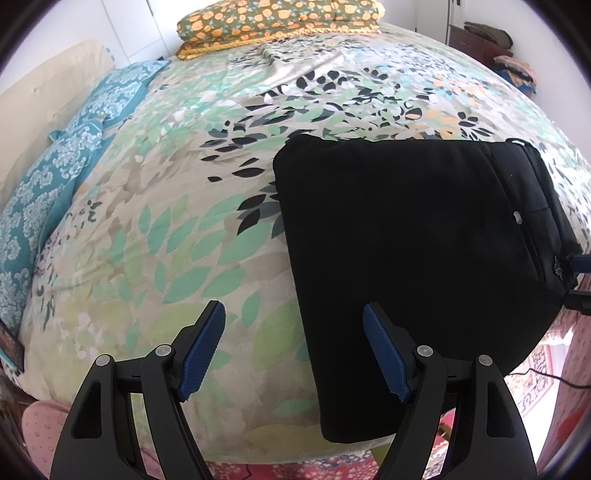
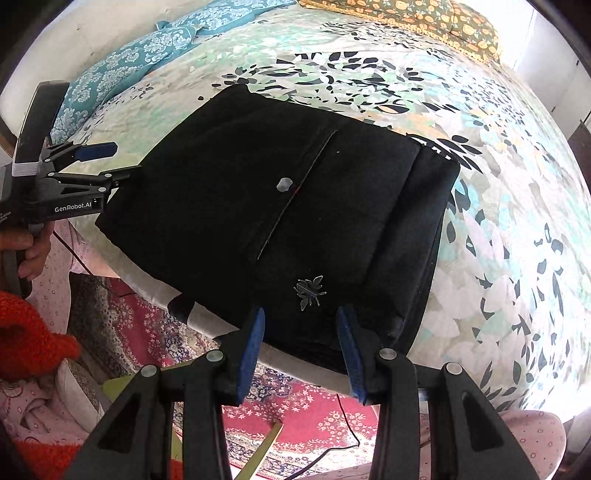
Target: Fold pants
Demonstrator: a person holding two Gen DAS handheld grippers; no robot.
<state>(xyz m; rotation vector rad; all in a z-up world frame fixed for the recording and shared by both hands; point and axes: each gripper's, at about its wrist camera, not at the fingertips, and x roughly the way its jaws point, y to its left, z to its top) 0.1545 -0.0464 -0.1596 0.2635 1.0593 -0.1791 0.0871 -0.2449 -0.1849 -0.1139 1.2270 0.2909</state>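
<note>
The black pants (image 1: 406,240) lie folded into a thick rectangle at the near edge of the bed, partly overhanging it. In the right wrist view the pants (image 2: 240,206) show a pale button (image 2: 284,184) and a silver insect emblem (image 2: 309,290). My left gripper (image 1: 293,310) stands open over the bedspread at the pants' left edge, with nothing gripped; the right wrist view shows the left gripper (image 2: 127,158) at that corner. My right gripper (image 2: 301,314) hovers over the near edge just below the emblem. Its pads stand apart with flat fabric between them and press on nothing.
The leaf-patterned bedspread (image 1: 166,221) covers the bed. Teal pillows (image 1: 55,177) lie at the left and an orange-flowered pillow (image 1: 277,22) at the far end. Below the bed edge are a red patterned carpet (image 2: 314,413) and a black cable (image 2: 347,424). A hand (image 2: 26,247) holds the left gripper's handle.
</note>
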